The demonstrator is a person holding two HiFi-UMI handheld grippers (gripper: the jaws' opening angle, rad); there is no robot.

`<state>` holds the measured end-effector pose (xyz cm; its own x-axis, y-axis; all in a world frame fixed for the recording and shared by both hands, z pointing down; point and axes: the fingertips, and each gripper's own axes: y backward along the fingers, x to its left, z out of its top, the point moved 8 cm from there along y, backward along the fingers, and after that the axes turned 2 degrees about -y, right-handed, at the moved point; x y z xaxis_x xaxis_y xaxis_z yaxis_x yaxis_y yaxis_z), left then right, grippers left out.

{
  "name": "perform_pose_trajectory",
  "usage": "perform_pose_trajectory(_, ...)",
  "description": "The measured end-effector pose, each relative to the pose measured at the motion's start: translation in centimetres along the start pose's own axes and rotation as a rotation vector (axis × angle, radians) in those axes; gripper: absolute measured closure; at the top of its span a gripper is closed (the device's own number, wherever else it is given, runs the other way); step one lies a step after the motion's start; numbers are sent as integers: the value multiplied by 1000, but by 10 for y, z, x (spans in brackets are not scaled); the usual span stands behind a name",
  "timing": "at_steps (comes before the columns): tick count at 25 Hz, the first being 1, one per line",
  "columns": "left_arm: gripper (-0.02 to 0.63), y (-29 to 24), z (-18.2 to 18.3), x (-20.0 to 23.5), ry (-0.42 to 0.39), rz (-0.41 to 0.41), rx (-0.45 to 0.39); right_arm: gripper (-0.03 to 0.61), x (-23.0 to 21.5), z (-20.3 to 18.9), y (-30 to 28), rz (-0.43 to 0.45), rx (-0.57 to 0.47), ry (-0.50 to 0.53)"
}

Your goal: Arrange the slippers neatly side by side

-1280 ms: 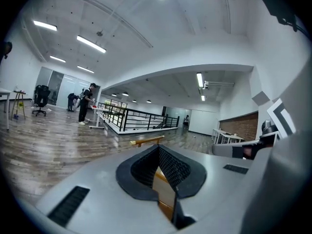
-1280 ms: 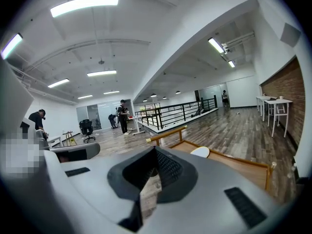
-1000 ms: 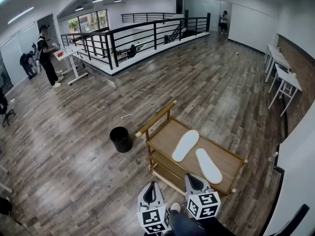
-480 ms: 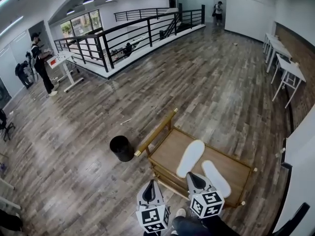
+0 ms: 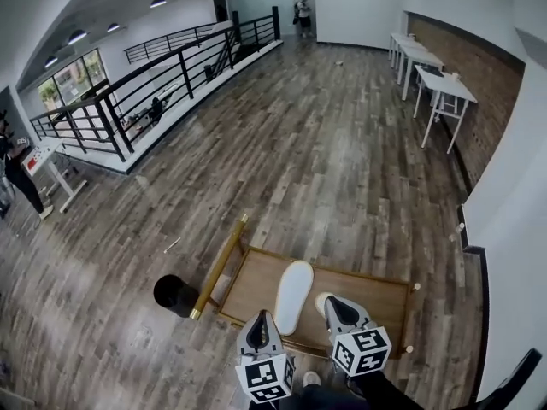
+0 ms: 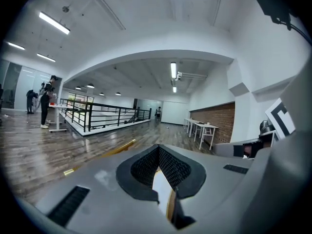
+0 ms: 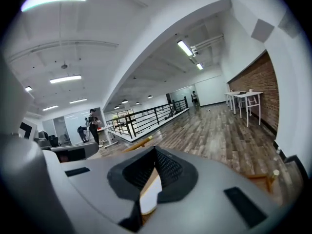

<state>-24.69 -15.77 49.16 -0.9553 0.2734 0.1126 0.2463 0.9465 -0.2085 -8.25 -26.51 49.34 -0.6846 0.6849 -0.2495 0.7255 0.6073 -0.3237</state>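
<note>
left gripper (image 5: 261, 318): jaws pressed together, empty | right gripper (image 5: 330, 301): jaws pressed together, empty | flat white slippers (image 5: 292, 295): 2, just ahead of both grippers | brown wooden trolley (image 5: 380, 290): 1, beneath slippers

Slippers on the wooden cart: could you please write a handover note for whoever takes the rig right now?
Left tongs: shut, empty.
Right tongs: shut, empty.
Both hover at the wooden cart's near edge.
One white slipper lies on the cart top; the second slipper is mostly hidden behind the right tongs.
Done: nothing gripped yet.
Left: set the pair parallel, side by side.
</note>
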Motion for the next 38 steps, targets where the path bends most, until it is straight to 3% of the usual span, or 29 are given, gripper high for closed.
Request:
perform_pose_trajectory(6, 624, -41, 5, -23, -27, -149, 22, 580, -30, 9, 8, -119, -51, -53)
perform_pose_trajectory(13, 624, -93, 17, -26, -71, -340, 40, 580, -46, 13, 2, -316, -82, -130)
perform_pose_trajectory(25, 624, -154, 20, -3, -50, -518, 93, 580, -41, 20, -9, -522, -170, -193)
perform_pose_trajectory(32, 624, -154, 19, -18, -50, -563, 102, 580, -42, 23, 2, -547, -163, -187)
perform_pose_trajectory(38, 624, -149, 32, -26, -93, -570, 67, 580, -50, 30, -1, -492, -168, -196)
